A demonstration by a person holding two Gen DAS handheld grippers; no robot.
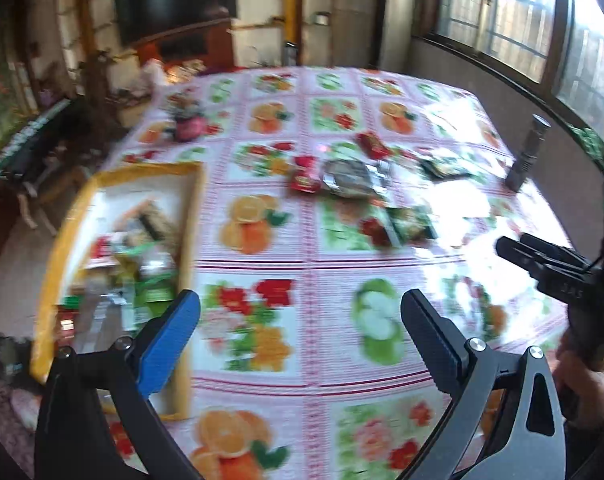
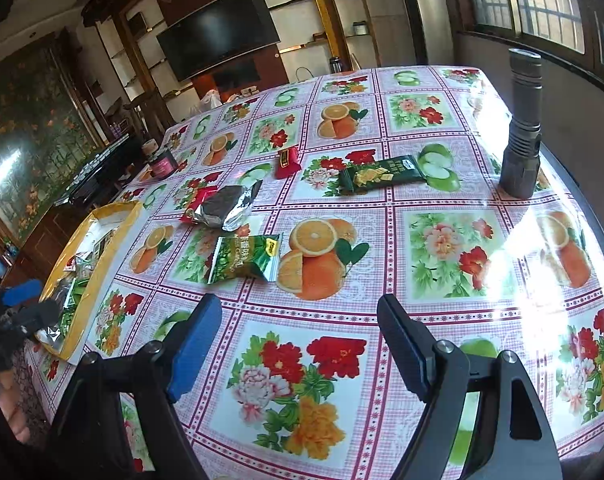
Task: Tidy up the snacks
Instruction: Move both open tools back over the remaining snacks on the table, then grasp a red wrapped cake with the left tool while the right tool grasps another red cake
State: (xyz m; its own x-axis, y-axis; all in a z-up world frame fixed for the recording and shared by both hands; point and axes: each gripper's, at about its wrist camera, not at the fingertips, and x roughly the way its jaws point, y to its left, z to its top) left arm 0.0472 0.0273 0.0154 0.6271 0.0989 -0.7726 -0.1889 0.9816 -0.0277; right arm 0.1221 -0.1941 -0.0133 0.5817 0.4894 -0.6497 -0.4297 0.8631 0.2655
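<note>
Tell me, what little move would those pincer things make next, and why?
Probably the right gripper should ease forward toward the green snack packet, the nearest one lying loose on the tablecloth. Its jaws are open with nothing between them, and the packet lies just ahead. The yellow tray already holds several packets, so this one likely goes there too. The left gripper is open and holds nothing, near the tray.

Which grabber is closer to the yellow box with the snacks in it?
Left. The left gripper hangs open right beside the yellow box, near its front corner. The right gripper is open too, farther off over the flowery tablecloth.
</note>
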